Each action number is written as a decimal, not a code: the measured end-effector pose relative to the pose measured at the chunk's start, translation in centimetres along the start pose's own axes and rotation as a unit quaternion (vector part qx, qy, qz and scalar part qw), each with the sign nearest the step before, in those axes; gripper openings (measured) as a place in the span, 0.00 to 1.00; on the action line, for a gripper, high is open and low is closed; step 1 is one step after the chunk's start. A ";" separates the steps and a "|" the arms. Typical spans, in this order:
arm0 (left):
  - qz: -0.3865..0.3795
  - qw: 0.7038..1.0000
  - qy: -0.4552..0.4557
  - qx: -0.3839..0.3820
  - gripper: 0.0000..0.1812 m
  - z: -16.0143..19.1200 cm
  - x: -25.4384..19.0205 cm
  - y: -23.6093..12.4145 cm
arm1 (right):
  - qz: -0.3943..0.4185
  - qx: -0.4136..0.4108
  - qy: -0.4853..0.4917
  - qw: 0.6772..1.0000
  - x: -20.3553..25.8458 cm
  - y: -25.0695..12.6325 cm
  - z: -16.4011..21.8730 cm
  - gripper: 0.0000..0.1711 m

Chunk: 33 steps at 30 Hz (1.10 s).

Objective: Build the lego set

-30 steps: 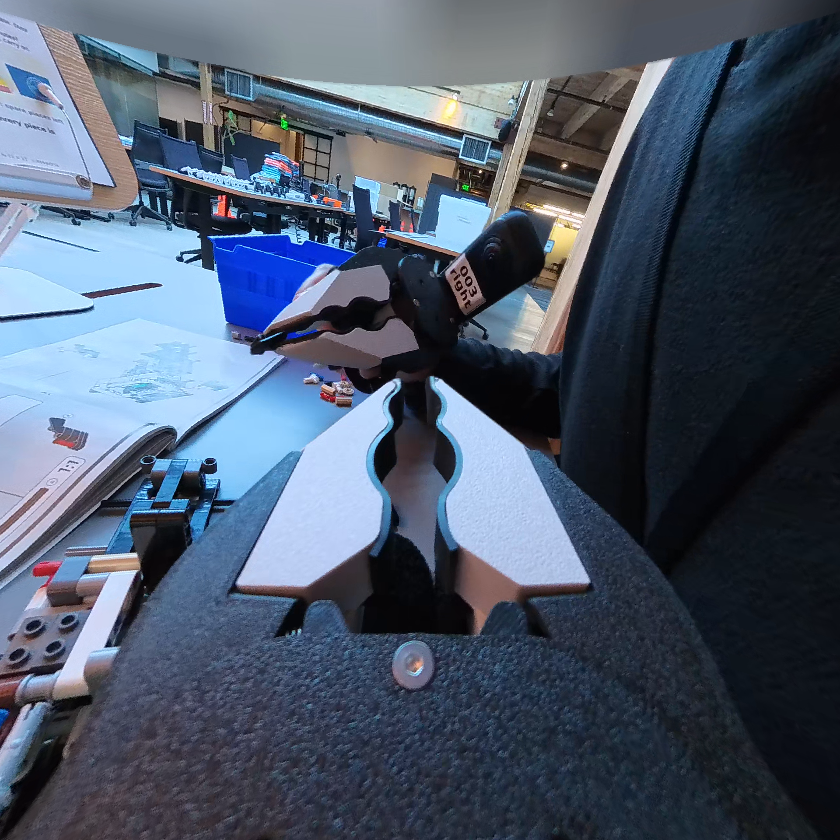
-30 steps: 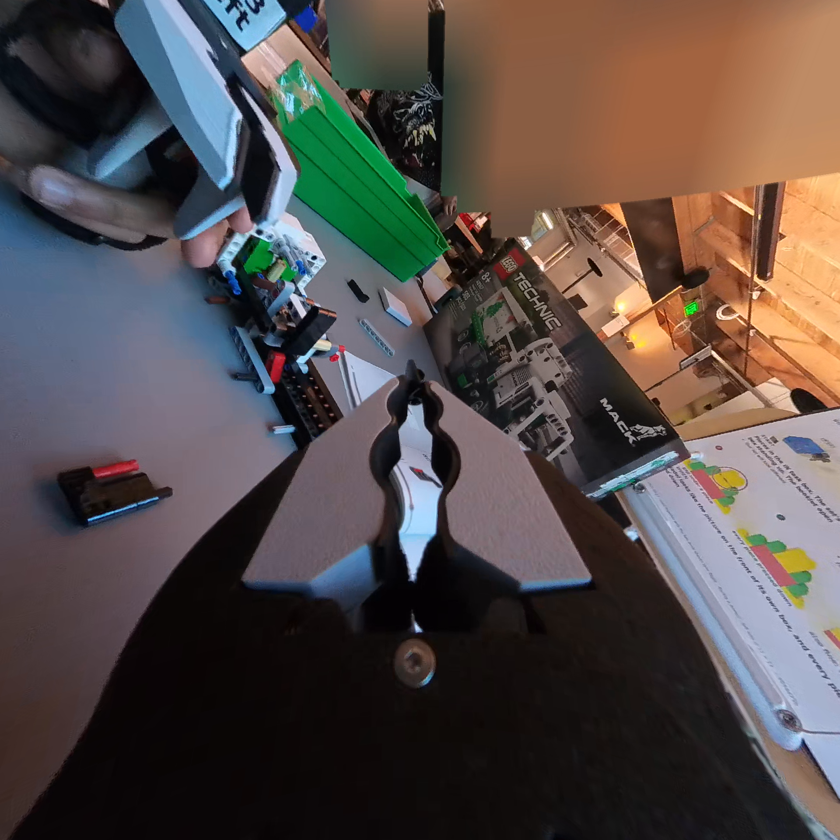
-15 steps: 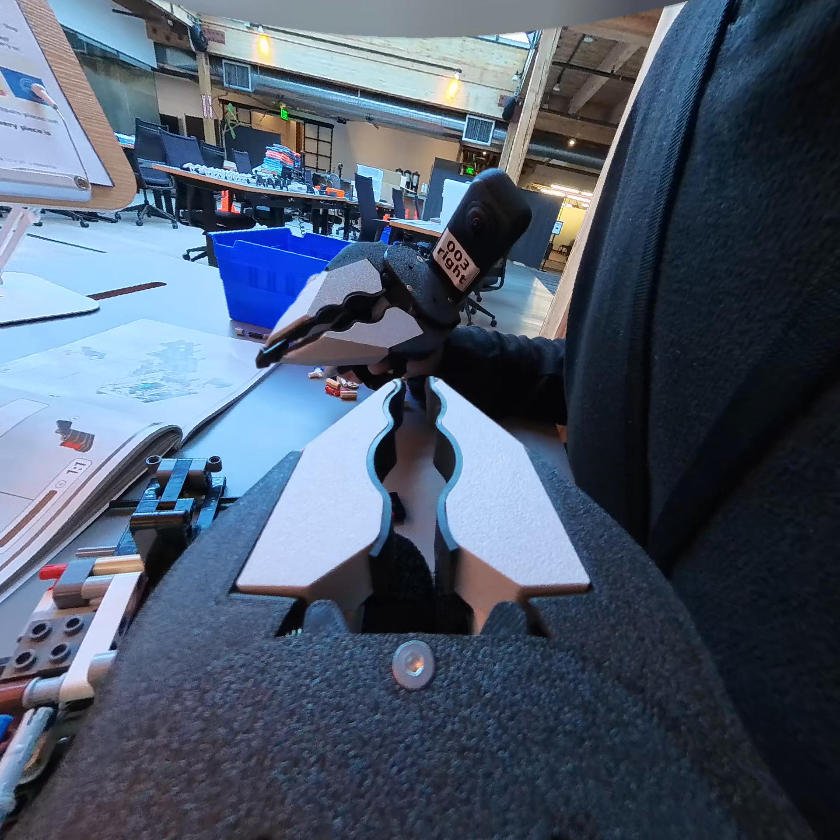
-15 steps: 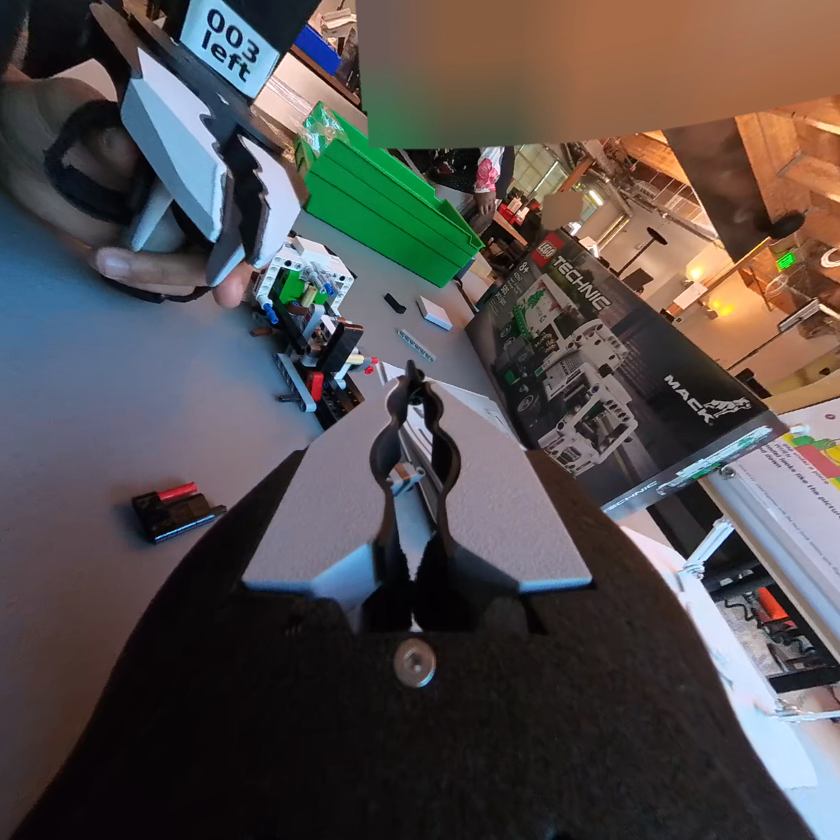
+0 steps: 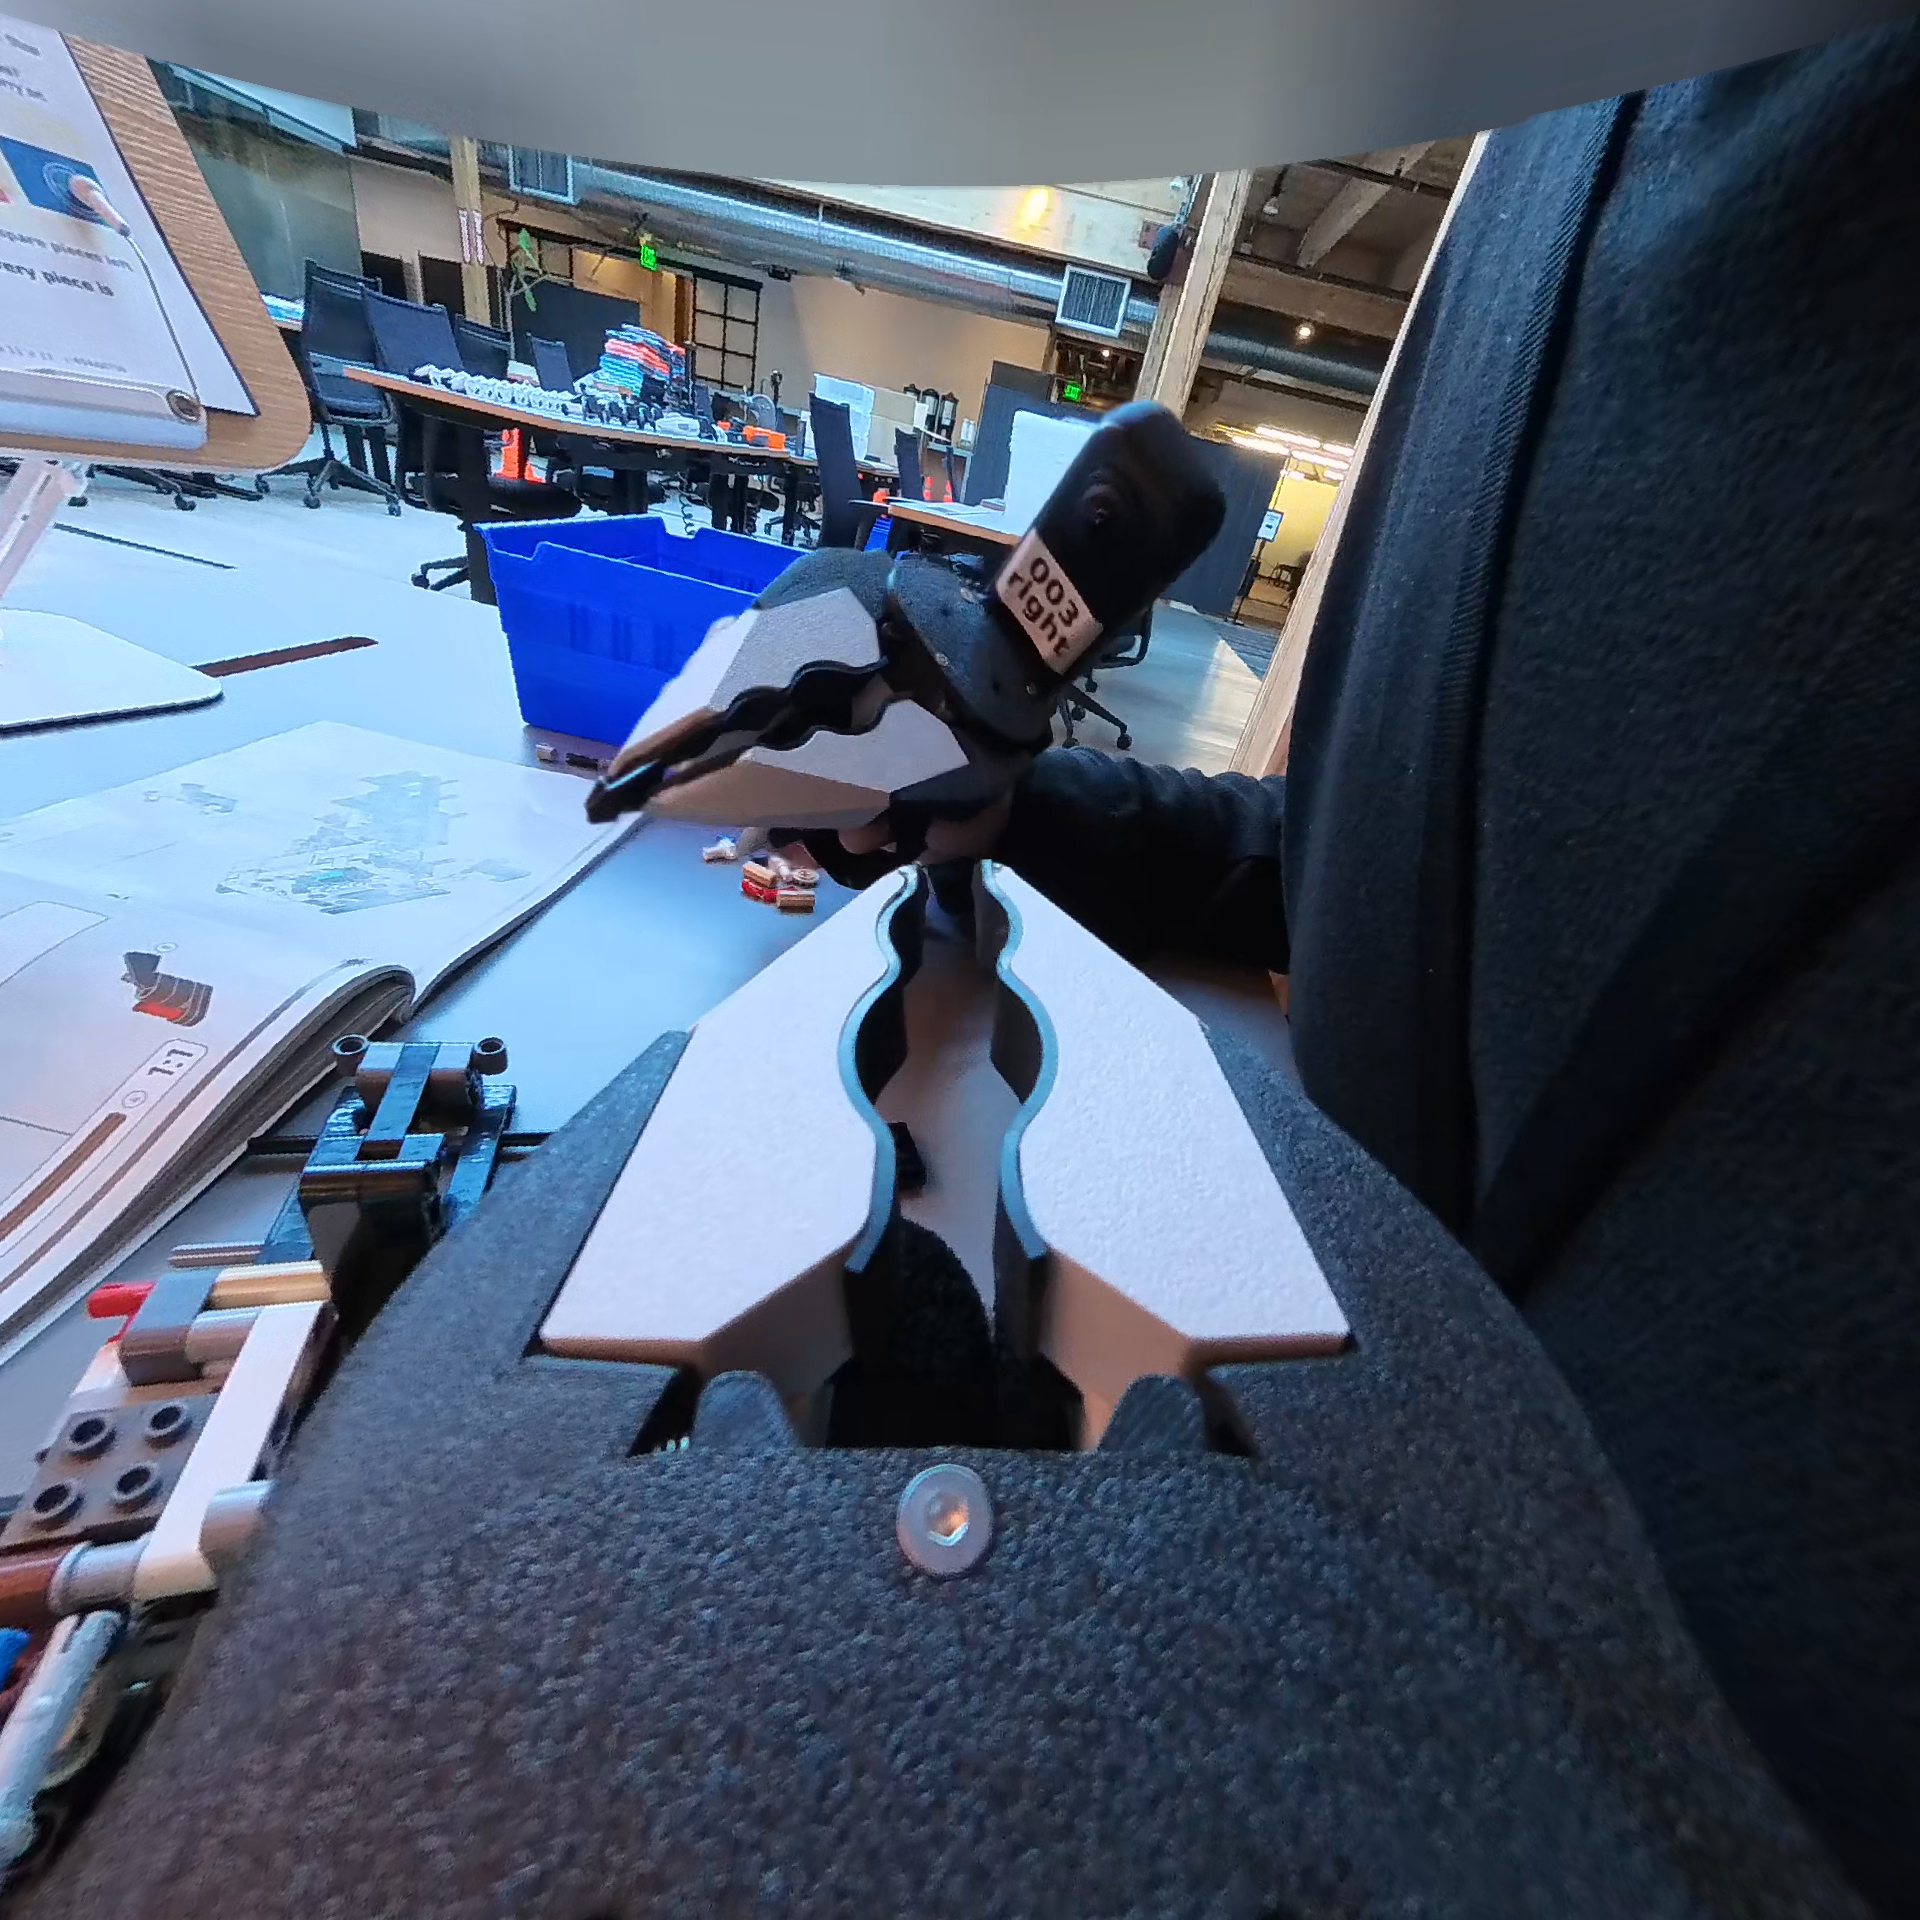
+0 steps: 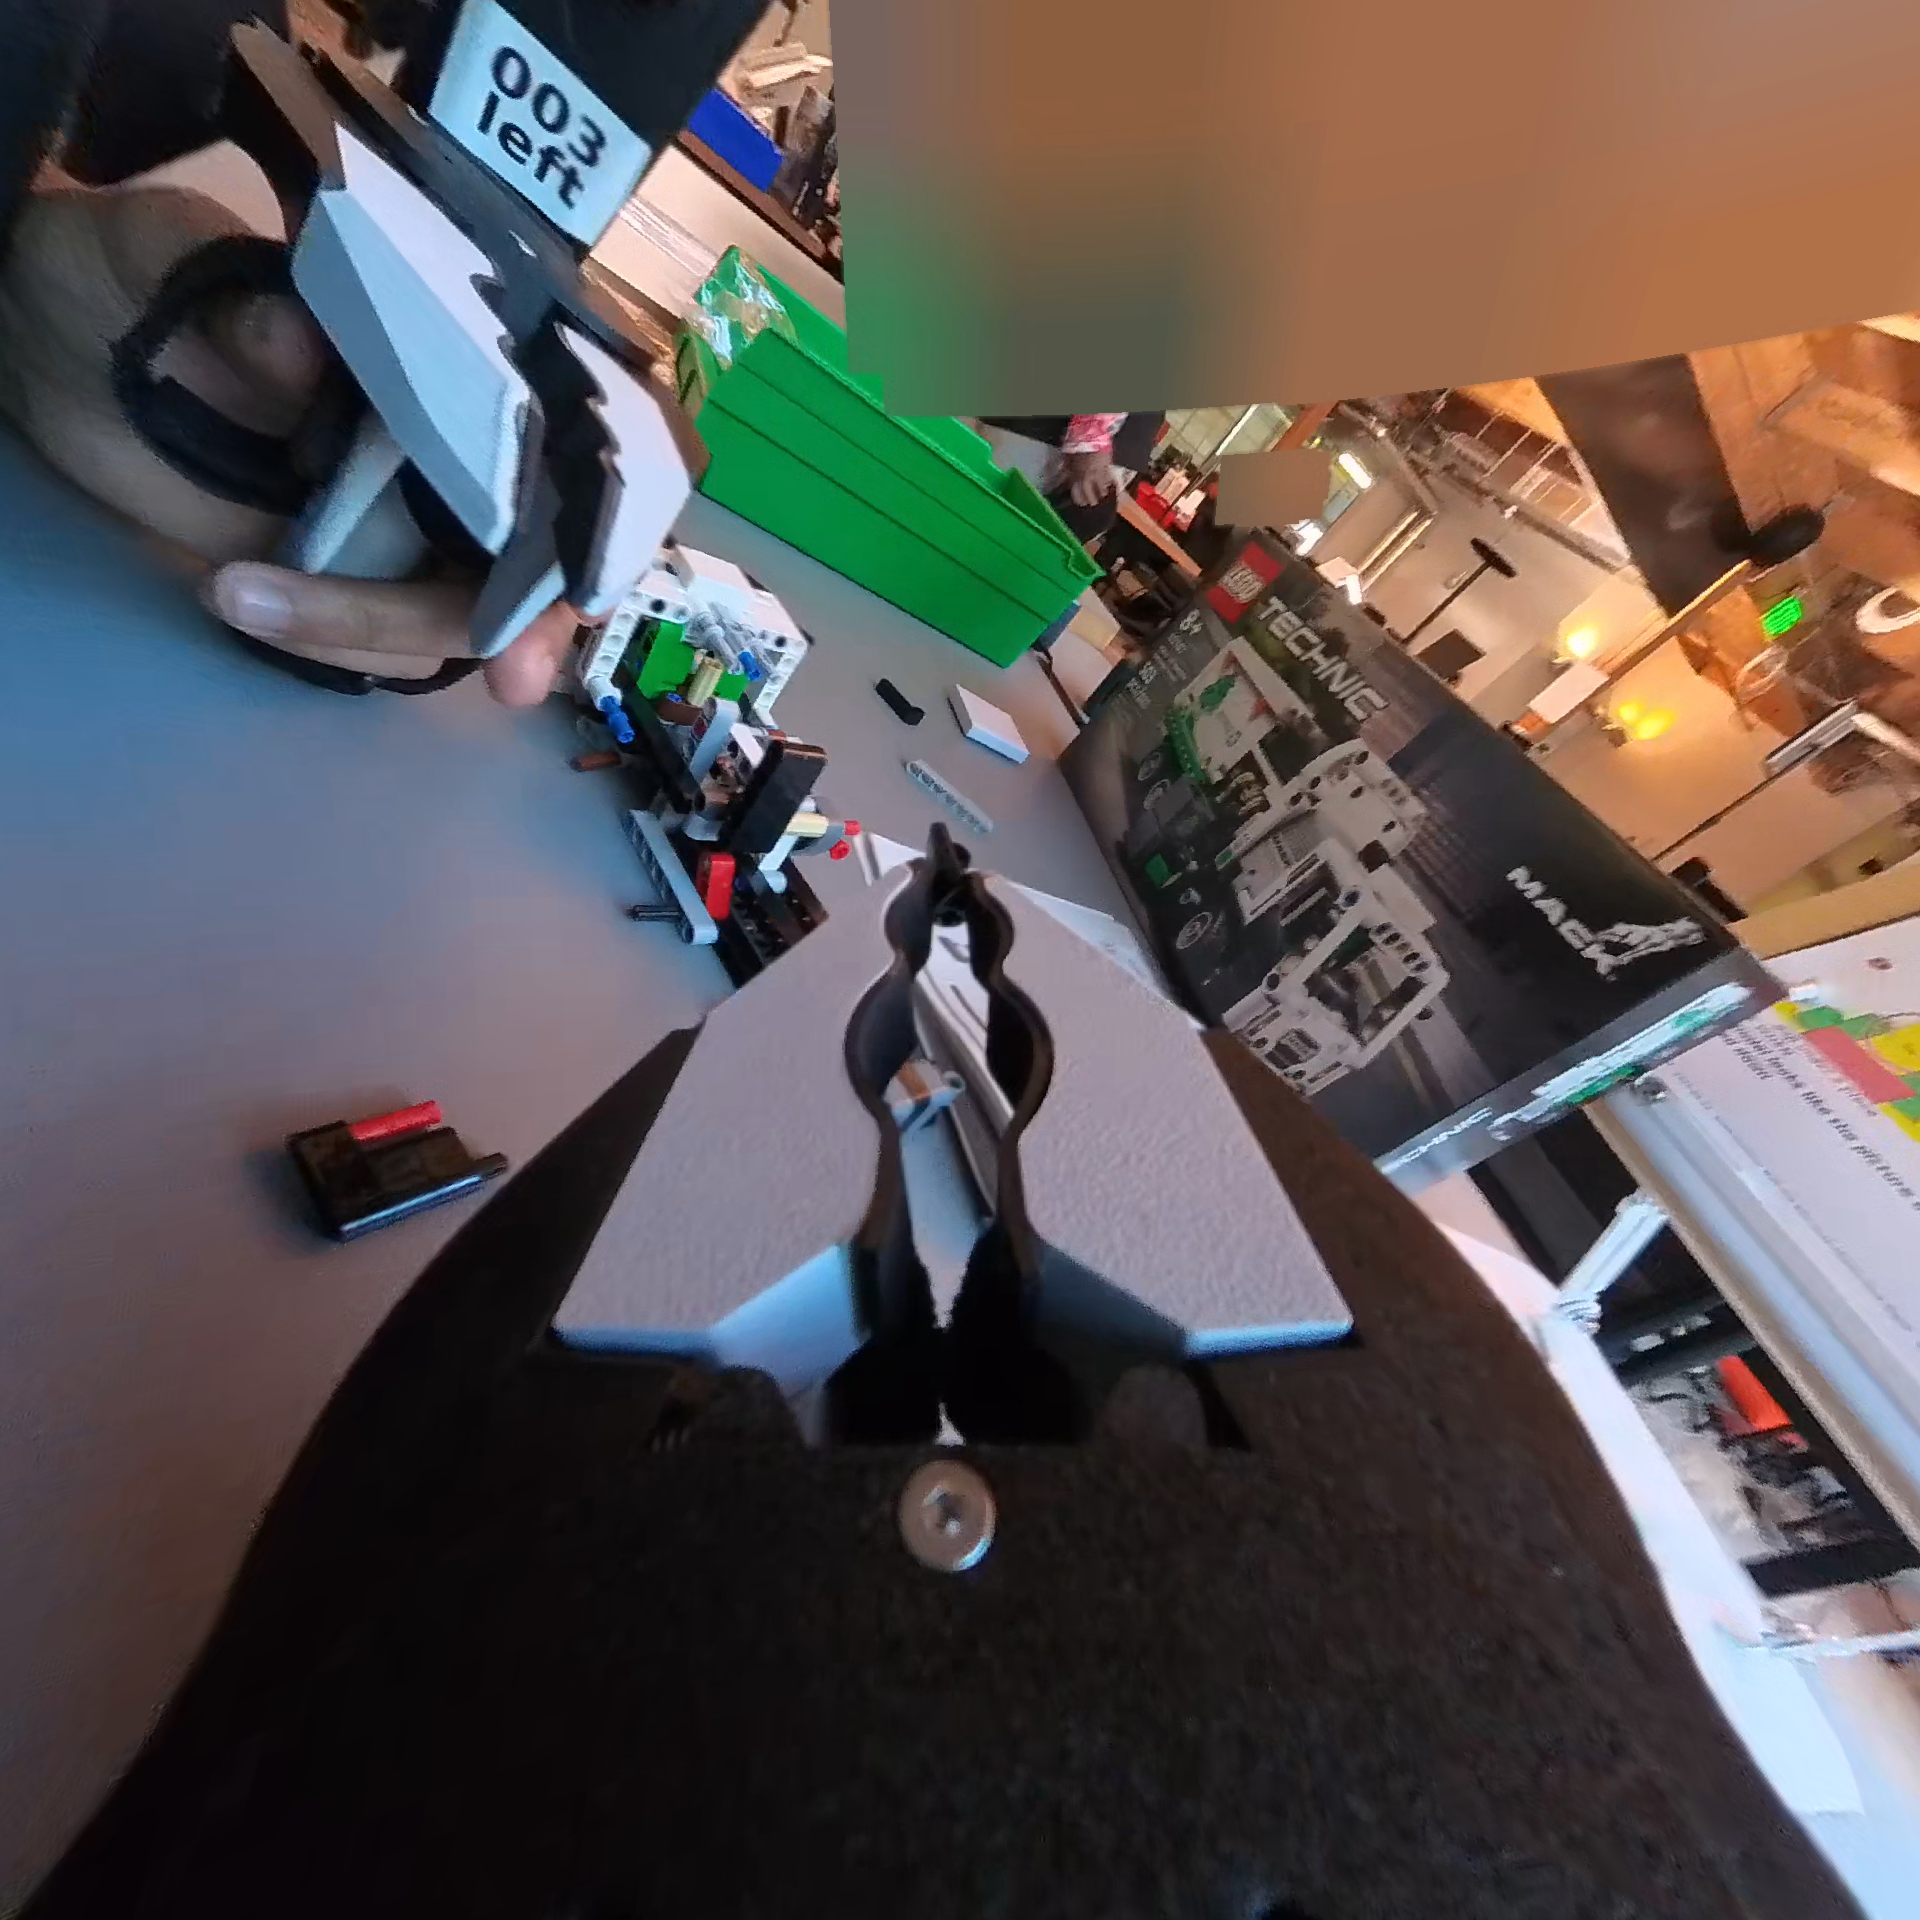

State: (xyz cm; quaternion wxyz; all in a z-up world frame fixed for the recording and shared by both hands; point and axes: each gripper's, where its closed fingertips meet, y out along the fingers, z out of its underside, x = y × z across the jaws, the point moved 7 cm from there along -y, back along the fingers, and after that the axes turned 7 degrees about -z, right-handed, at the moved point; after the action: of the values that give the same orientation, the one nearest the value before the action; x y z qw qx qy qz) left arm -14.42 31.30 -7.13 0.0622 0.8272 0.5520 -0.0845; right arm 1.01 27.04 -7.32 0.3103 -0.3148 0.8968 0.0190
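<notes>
My right gripper [image 6: 945, 868] is shut on a small black pin [image 6: 940, 844] that sticks out past its tips. It also shows in the left wrist view [image 5: 623, 792], held above the table to the right of the open instruction booklet [image 5: 260, 914]. My left gripper [image 5: 951, 888] is narrowly open and empty. It rests low by the partly built white, green and black model [image 6: 701, 717], which also shows in the left wrist view [image 5: 187, 1392]. A small black and red sub-assembly [image 6: 384, 1153] lies alone on the grey table [image 6: 208, 883].
A blue bin [image 5: 603, 623] stands behind the right gripper, with loose small pieces [image 5: 774, 883] in front of it. Green bins [image 6: 883, 499] and the set's box [image 6: 1351, 831] stand beyond the model. A grey beam [image 6: 945, 795], a white tile [image 6: 987, 722] and a black pin [image 6: 899, 698] lie between them. Across from one pair of fingers to the other is roughly 8 cm.
My right gripper has rolled and come closer to the left gripper, still holding the pin. The left gripper has barely moved.
</notes>
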 end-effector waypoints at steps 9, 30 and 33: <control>-0.001 1.000 0.000 0.003 0.04 0.1 0.0 0.1 | 0.012 0.000 -0.033 0.999 0.2 0.0 -0.4 0.03; -0.042 0.994 0.085 0.053 0.04 0.7 -0.6 0.2 | -0.091 -0.017 0.134 0.987 -0.7 -1.0 -1.0 0.03; -0.074 0.989 0.098 0.084 0.05 1.3 -0.5 0.3 | -0.161 0.009 0.186 0.969 -0.7 -1.5 0.0 0.03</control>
State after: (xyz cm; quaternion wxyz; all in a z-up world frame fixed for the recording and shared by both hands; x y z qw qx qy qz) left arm -14.46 30.45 -8.29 -0.0689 0.7904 0.6063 -0.0533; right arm 2.31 26.22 -6.65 0.1401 -0.4502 0.8764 -0.0982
